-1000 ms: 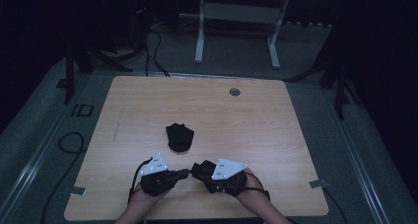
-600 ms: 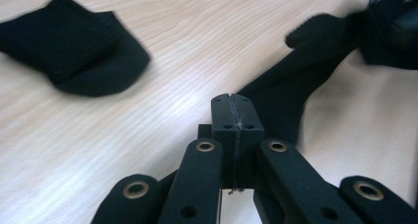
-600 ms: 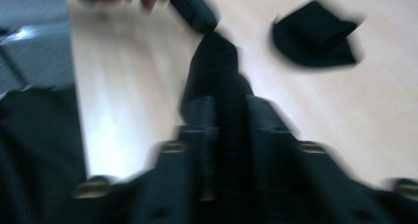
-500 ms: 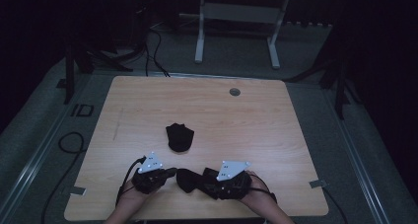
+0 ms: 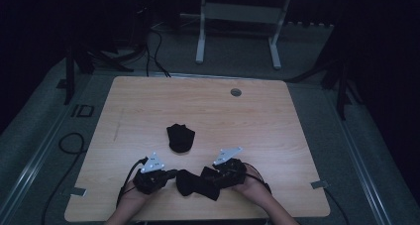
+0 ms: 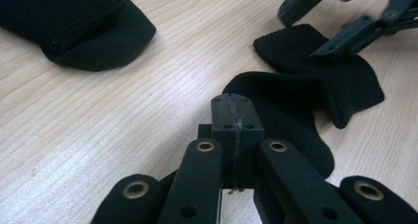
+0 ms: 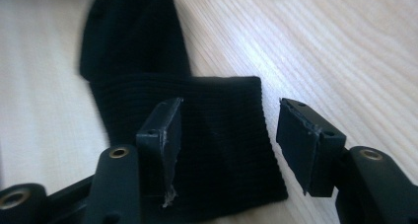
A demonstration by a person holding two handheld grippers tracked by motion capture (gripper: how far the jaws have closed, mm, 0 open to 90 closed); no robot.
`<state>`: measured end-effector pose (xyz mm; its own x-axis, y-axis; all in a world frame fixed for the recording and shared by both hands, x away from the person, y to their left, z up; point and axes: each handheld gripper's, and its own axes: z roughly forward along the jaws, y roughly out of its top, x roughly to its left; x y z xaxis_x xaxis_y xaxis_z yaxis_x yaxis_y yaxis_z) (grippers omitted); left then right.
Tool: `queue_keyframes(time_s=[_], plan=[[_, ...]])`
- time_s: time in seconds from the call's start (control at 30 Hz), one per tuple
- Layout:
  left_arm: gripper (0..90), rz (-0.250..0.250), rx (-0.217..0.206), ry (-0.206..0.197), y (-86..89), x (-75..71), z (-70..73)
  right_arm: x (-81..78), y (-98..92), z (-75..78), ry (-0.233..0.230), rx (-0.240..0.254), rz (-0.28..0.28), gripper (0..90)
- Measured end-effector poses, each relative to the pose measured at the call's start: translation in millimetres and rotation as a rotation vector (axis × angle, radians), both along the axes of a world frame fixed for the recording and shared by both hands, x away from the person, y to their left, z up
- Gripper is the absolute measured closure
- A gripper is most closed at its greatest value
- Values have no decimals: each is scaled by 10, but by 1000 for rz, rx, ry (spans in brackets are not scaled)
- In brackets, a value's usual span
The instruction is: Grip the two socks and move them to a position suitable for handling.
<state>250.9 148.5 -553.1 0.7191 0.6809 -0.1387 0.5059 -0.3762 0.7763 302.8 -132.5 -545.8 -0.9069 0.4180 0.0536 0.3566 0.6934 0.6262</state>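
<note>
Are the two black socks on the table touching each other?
Apart. In the high view, bare wood separates the folded sock from the sock lying between the two tools. The left gripper view shows the same gap.

Far sock (image 6: 74, 24) cut off by the left gripper view's top edge, near sock (image 7: 187, 135) partly hidden behind the right gripper's (image 7: 226, 140) jaws, its toe end blurred

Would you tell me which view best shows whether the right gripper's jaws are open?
The right gripper view: the right gripper stands open over the near sock's cuff. The left gripper view catches it far off and blurred; the high view is too dark to tell.
</note>
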Motion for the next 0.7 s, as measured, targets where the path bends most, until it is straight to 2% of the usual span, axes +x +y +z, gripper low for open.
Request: queue_keyframes(time_s=[0.07,0.1,0.13,0.17,0.2,0.23,0.33,0.43,0.7], plan=[[900,-4,-4,4,5,3,-3,45,22,-53,42,-6,-2,424],[900,0,-6,3,10,4,-2,46,30,-62,37,-12,-4,443],[900,-2,-4,5,12,7,-1,34,39,-64,32,-15,5,500],[900,0,-1,3,12,7,-1,0,55,-58,13,-25,31,630],[900,2,-3,4,14,9,-2,0,55,-58,13,-25,31,630],[900,3,2,5,12,9,-5,-25,58,-40,1,-26,39,769],[900,5,5,8,17,11,-8,-79,41,64,-49,-11,38,799],[900,10,5,6,34,13,3,-104,-30,203,-65,54,19,803],[900,4,6,8,96,-31,55,-179,-450,708,-169,163,-67,807]])
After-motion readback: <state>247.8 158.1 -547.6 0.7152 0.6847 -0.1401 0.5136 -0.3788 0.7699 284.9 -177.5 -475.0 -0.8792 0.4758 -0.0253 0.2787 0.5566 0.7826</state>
